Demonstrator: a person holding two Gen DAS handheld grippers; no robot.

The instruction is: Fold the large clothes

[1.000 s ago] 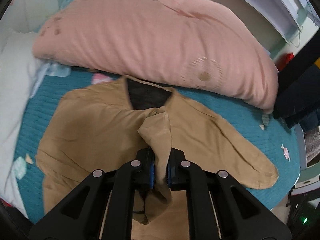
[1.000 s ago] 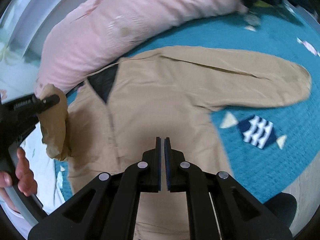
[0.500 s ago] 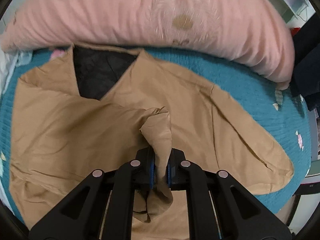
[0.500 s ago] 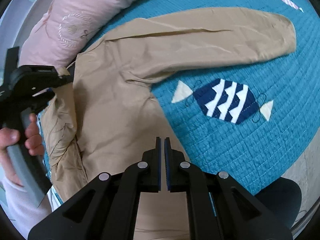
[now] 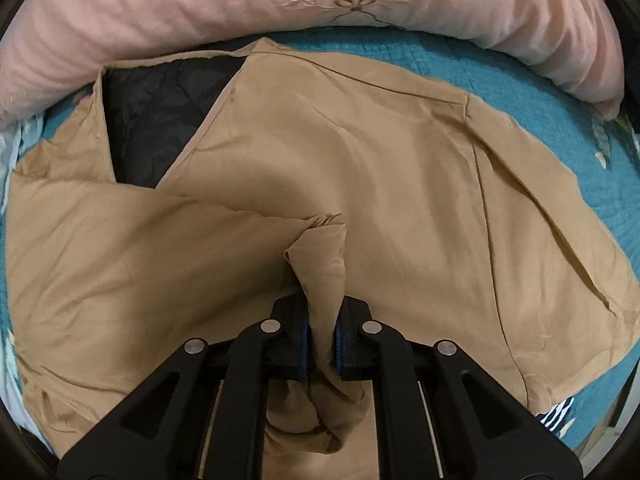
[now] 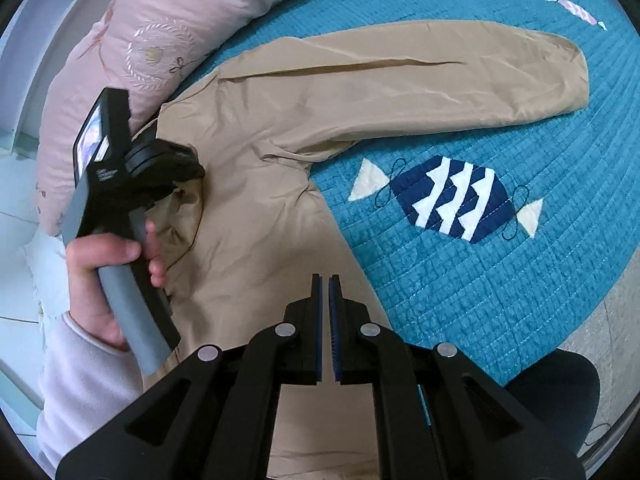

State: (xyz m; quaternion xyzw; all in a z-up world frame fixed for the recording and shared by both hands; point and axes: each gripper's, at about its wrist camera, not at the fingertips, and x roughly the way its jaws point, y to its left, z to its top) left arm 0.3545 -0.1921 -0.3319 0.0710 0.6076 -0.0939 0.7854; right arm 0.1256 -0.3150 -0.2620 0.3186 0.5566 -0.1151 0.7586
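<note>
A tan jacket (image 5: 400, 184) with a black lining (image 5: 160, 120) lies spread on a teal quilt (image 5: 520, 92). My left gripper (image 5: 322, 320) is shut on the cuff of its left sleeve (image 5: 320, 256), which is folded across the jacket's front. In the right wrist view the jacket (image 6: 280, 184) lies with its other sleeve (image 6: 440, 84) stretched out to the right. The left gripper (image 6: 160, 168) shows there, held by a hand low over the jacket's middle. My right gripper (image 6: 325, 292) is shut and empty above the jacket's lower right edge.
A long pink pillow (image 5: 280, 12) lies along the far side of the quilt, touching the jacket's collar; it also shows in the right wrist view (image 6: 160, 40). The quilt (image 6: 520, 280) has a navy-and-white candy patch (image 6: 452, 200). The quilt's edge and floor (image 6: 600, 320) are at the right.
My left gripper has carried the sleeve cuff forward and down over the jacket's front. My right gripper has moved right and nearer the jacket's lower edge, still shut.
</note>
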